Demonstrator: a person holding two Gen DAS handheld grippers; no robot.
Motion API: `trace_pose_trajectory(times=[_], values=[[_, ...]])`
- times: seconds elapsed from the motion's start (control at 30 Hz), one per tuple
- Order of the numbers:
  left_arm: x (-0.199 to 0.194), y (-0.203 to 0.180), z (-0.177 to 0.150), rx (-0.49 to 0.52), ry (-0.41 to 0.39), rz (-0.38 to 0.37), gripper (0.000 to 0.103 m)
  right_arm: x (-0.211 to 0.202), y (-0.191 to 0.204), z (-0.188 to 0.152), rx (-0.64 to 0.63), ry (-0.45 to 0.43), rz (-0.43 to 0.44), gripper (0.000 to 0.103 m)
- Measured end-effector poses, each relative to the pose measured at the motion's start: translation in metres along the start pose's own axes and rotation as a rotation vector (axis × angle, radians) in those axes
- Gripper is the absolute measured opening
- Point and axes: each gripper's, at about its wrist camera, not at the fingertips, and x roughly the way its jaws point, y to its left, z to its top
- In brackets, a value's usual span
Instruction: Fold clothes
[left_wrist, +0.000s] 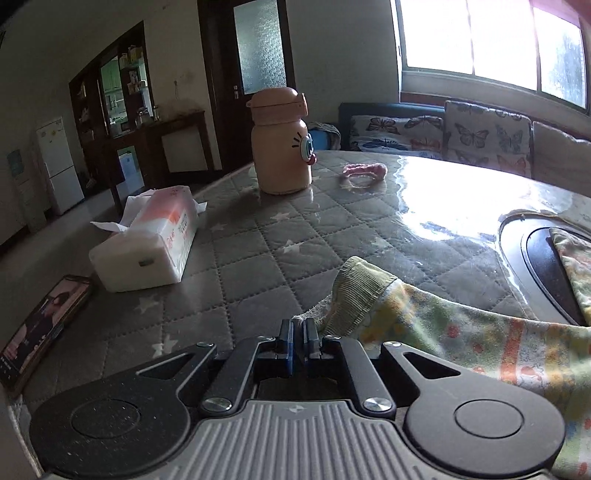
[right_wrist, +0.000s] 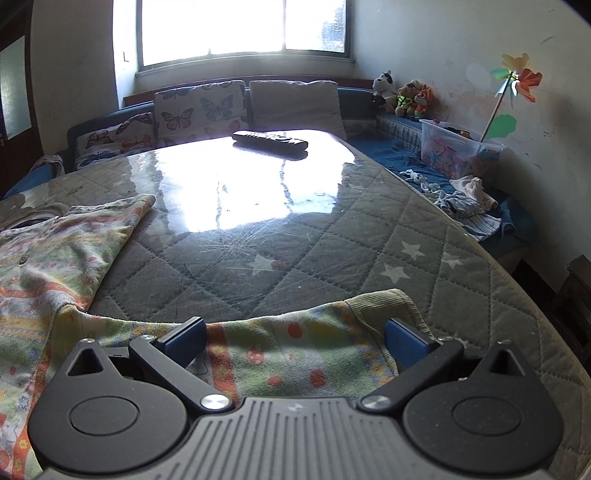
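garment (right_wrist: 55, 266): pale floral print, green ribbed cuffs | spread flat, rumpled | on quilted table (right_wrist: 332, 251)

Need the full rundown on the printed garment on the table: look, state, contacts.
The garment is soft knit cotton by its look, pale green and yellow with orange stripes and small flowers. A button shows on its body. It lies spread and rumpled on the quilted table. Its sleeves end in ribbed olive cuffs. The left tool is shut on fabric beside one cuff; the right tool is open, astride the other sleeve.
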Motion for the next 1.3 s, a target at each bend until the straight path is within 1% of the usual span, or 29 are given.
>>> trace_pose_trajectory(times=[0.03, 0.07, 0.17, 0.2, 0.27, 0.33, 0.5, 0.6, 0.7, 0.83, 1.0, 1.17, 1.3], values=[[0.000, -0.001, 0.001, 0.009, 0.004, 0.007, 0.010, -0.001, 0.000, 0.000, 0.002, 0.000, -0.002, 0.103], [0.000, -0.002, 0.002, 0.018, 0.007, 0.015, 0.013, -0.002, 0.000, 0.000, 0.005, -0.001, -0.005, 0.103], [-0.004, 0.003, 0.005, 0.016, 0.003, 0.041, 0.028, -0.013, 0.002, -0.001, 0.012, -0.022, 0.005, 0.103], [-0.007, 0.004, 0.005, 0.014, -0.002, 0.043, 0.029, -0.017, 0.003, -0.001, 0.010, -0.031, 0.011, 0.103], [-0.017, 0.003, 0.009, 0.021, -0.018, 0.021, 0.029, -0.027, 0.008, 0.001, -0.004, -0.044, 0.042, 0.103], [-0.027, -0.006, 0.012, 0.051, -0.042, -0.022, 0.029, -0.037, 0.016, 0.002, -0.021, -0.053, 0.082, 0.103], [-0.048, -0.053, 0.013, 0.162, -0.075, -0.210, 0.029, -0.048, 0.052, 0.003, -0.096, -0.065, 0.181, 0.103], [-0.056, -0.089, 0.009, 0.231, -0.073, -0.316, 0.029, -0.046, 0.067, -0.001, -0.123, -0.057, 0.205, 0.103], [-0.065, -0.124, 0.004, 0.303, -0.085, -0.396, 0.029, -0.041, 0.077, -0.008, -0.143, -0.040, 0.211, 0.103], [-0.071, -0.154, -0.009, 0.386, -0.095, -0.466, 0.029, -0.034, 0.076, -0.020, -0.134, 0.000, 0.204, 0.103], [-0.077, -0.178, -0.023, 0.464, -0.088, -0.507, 0.029, -0.036, 0.074, -0.028, -0.157, -0.009, 0.198, 0.103], [-0.089, -0.188, -0.035, 0.524, -0.112, -0.553, 0.029, -0.035, 0.075, -0.027, -0.161, -0.004, 0.191, 0.103], [-0.097, -0.195, -0.043, 0.575, -0.134, -0.588, 0.029, -0.046, 0.082, -0.023, -0.173, -0.007, 0.222, 0.103]])
